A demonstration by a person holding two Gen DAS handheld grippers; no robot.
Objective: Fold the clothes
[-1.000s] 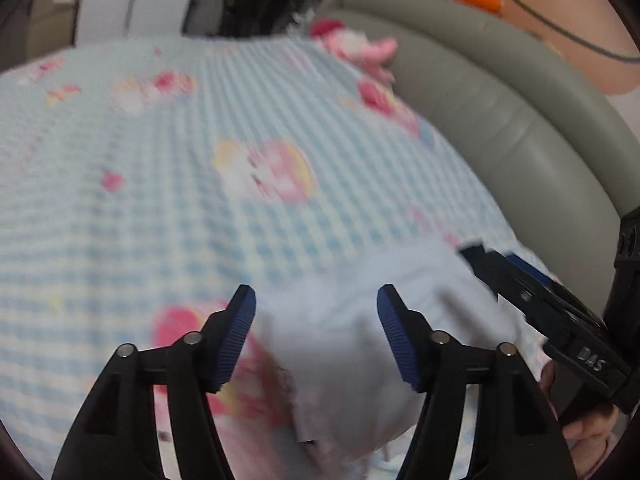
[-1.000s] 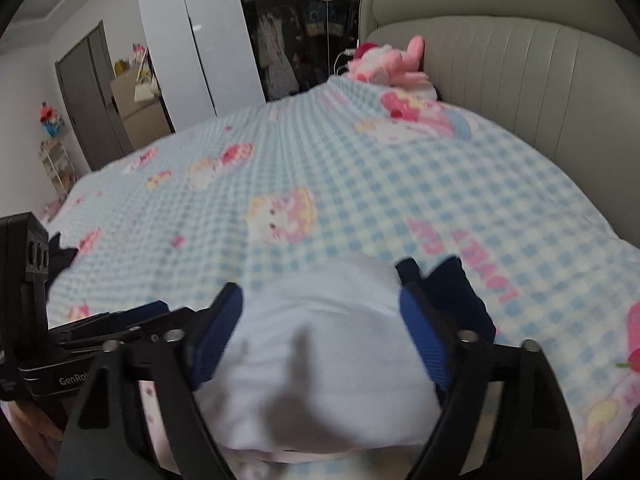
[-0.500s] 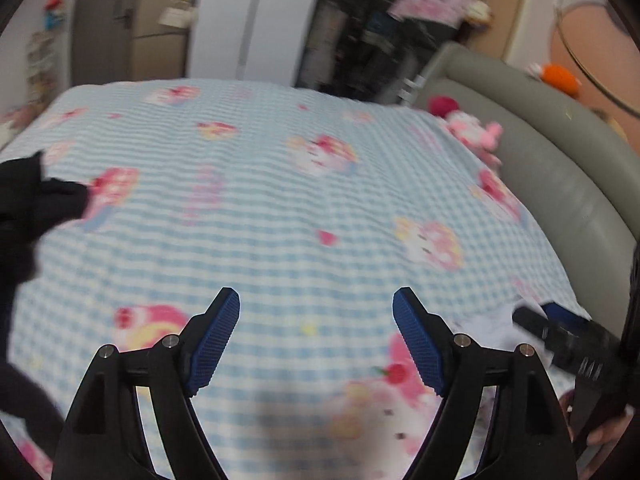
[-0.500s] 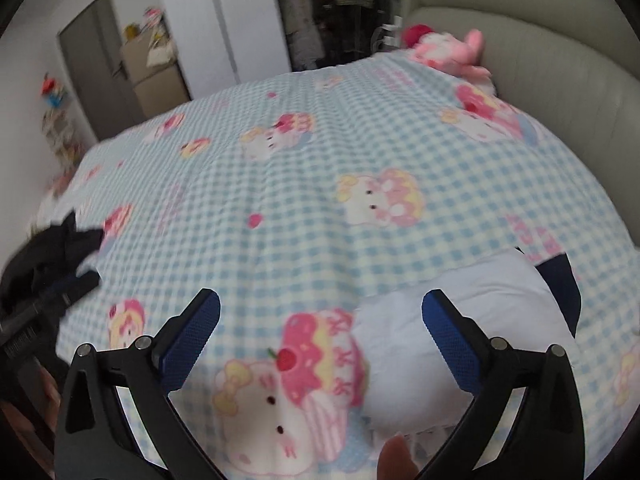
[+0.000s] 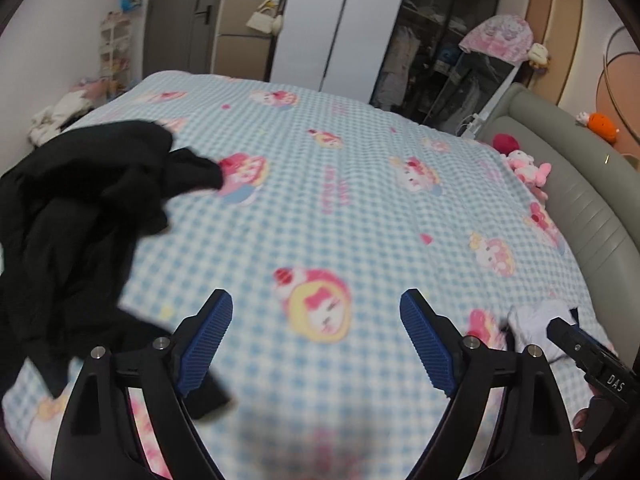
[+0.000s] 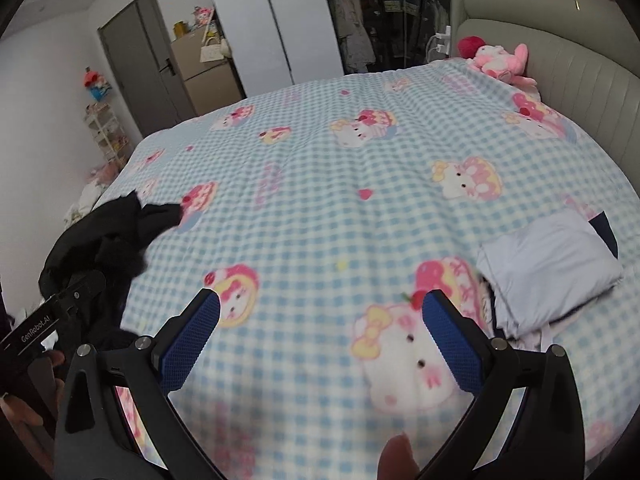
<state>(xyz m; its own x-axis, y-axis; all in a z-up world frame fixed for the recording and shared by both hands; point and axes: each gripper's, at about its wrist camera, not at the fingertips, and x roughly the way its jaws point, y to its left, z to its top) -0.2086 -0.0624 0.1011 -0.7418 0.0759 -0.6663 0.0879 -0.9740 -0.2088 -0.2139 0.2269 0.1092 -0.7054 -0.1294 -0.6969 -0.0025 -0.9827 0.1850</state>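
A crumpled black garment (image 5: 76, 216) lies on the bed's left side; it also shows in the right wrist view (image 6: 112, 240). A folded pale lavender garment (image 6: 548, 264) rests on a dark folded piece at the right edge; it is partly seen in the left wrist view (image 5: 536, 328). My left gripper (image 5: 316, 340) is open and empty above the blanket, right of the black garment. My right gripper (image 6: 320, 340) is open and empty, left of the folded stack.
The bed has a blue checked blanket (image 6: 320, 160) with pink cartoon prints. A grey padded headboard (image 5: 580, 184) runs along the right. A pink plush toy (image 6: 500, 60) sits by it. Wardrobes and a door stand beyond the bed.
Both grippers have drawn back from the folded lavender garment and swung left. The garment now lies on the bed at the right. The black garment has come into view.
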